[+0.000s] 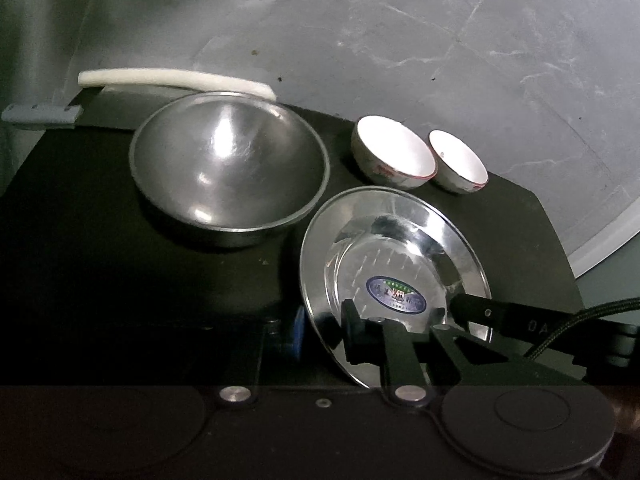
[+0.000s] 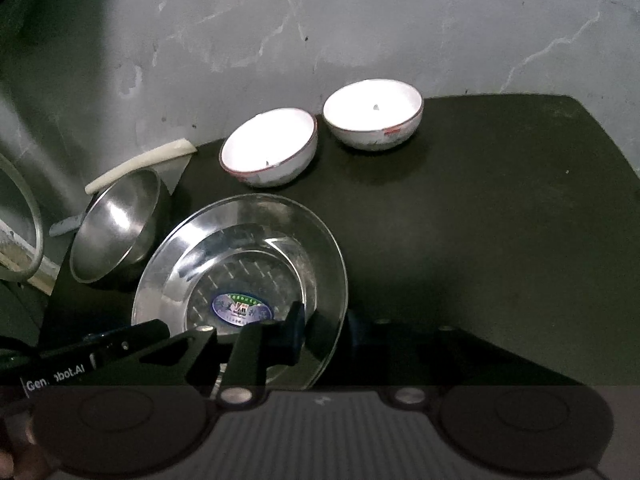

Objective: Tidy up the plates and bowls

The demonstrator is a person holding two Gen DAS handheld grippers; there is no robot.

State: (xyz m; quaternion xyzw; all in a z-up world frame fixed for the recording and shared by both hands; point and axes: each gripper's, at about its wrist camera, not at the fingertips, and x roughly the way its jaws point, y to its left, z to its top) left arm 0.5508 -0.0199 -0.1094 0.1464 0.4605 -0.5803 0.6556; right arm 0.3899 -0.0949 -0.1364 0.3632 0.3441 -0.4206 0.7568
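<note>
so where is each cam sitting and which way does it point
Left wrist: sits on the left gripper, looking forward and down across the dark table; its fingers pinch the steel plate rim.
Right wrist: sits on the right gripper, same direction; its fingers pinch the plate's other rim.
Shared: plate, steel bowl, two white bowls.

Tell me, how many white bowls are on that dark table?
2. Both white bowls sit side by side at the back of the table, near the wall: one just behind the steel plate, the other to its right. None seems hidden.
</note>
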